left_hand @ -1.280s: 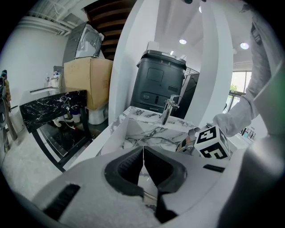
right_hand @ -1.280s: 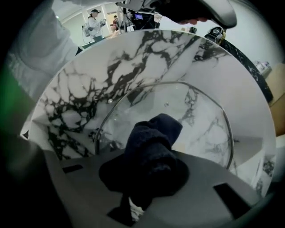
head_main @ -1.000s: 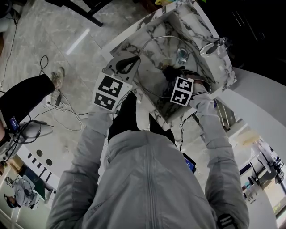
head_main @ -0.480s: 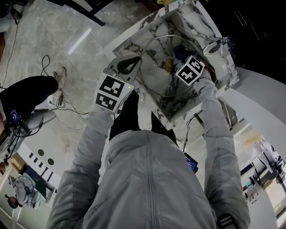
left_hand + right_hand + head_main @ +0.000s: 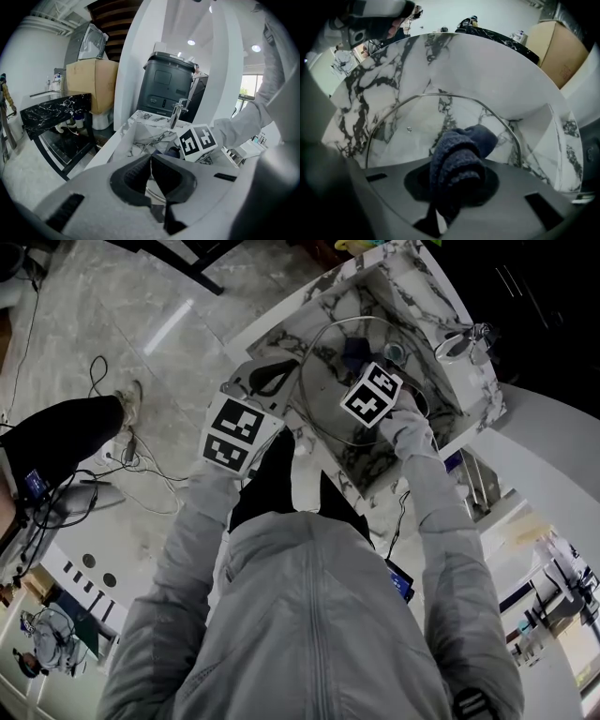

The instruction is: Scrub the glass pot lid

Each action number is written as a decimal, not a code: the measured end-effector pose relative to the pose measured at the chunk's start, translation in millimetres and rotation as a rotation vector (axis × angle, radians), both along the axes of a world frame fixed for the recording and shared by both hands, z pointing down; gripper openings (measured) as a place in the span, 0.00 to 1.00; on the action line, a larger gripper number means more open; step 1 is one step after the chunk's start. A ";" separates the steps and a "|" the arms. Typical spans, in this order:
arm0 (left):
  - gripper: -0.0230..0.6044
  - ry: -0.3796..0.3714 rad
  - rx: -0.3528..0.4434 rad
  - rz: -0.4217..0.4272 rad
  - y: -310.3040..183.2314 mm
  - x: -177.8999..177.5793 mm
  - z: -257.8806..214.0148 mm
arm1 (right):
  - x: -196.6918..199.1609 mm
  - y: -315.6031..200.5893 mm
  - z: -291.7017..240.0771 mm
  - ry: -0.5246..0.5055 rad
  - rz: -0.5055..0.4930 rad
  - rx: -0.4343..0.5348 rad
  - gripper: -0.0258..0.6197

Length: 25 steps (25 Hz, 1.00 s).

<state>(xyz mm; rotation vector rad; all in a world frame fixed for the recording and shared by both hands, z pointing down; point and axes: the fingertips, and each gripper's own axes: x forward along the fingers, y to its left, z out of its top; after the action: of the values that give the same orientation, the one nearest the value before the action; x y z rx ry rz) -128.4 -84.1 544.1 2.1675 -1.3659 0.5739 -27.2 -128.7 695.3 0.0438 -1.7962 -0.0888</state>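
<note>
Glass pot lid (image 5: 412,124) seen in marble sink (image 5: 412,296), rim clamped by left tongs (image 5: 151,161). Dark blue cloth (image 5: 457,159) gripped in right tongs (image 5: 452,185), pressed on glass. Scrubbing judged under way; no suds or dirt discernible, so remaining share cannot be told.

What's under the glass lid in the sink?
Through the glass lid only the veined marble sink shows; nothing else lies beneath. The blue cloth, clamped in the right gripper, covers one patch, so what is under that cannot be seen.
</note>
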 end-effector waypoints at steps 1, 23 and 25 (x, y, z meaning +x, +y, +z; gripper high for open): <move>0.08 0.000 0.002 0.007 -0.3 -0.1 -0.9 | -3.6 7.2 -0.3 0.000 -0.014 -0.007 0.16; 0.08 -0.015 0.136 0.279 -37.3 38.8 -57.1 | -17.9 75.2 -93.8 -0.238 0.371 -0.178 0.16; 0.08 -0.018 0.161 0.274 -43.8 42.7 -68.9 | -1.4 67.9 -111.0 -0.262 0.411 -0.127 0.16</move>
<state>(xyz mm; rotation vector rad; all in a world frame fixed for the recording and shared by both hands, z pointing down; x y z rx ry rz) -85.7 -127.8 475.2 2.5080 -1.1663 0.6025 -28.7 -60.8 584.3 0.3450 -2.0135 0.3387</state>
